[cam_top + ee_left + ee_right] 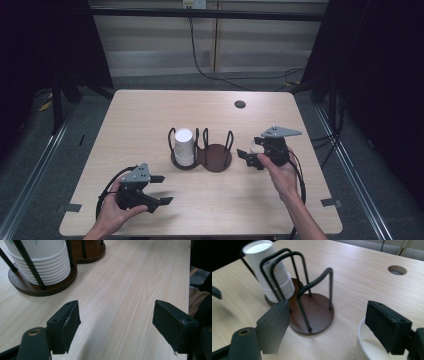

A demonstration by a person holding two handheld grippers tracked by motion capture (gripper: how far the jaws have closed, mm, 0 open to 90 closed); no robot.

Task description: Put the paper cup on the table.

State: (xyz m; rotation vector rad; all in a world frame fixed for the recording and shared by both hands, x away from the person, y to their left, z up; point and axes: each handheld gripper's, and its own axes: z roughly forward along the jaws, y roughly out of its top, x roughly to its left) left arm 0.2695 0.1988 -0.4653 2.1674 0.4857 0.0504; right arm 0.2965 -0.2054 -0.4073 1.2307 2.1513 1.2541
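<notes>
A dark wooden cup holder (217,159) with black wire hoops stands mid-table. Its left bay holds an upturned stack of white paper cups (184,145); the right bay (317,312) is bare. My right gripper (246,157) hovers just right of the holder, jaws apart. In the right gripper view (327,315), a single white cup (369,347) stands mouth-up under the right-hand jaw, which hangs over its rim, while the other jaw is well clear of it. My left gripper (165,189) rests near the front left, open, nothing between its jaws (116,315), with the stack (42,265) ahead of it.
A round cable hole (240,104) sits at the table's far right. Black cables run across the floor behind the table. Grey tape marks (330,202) lie near the front corners. The table's right edge (187,290) is close in the left gripper view.
</notes>
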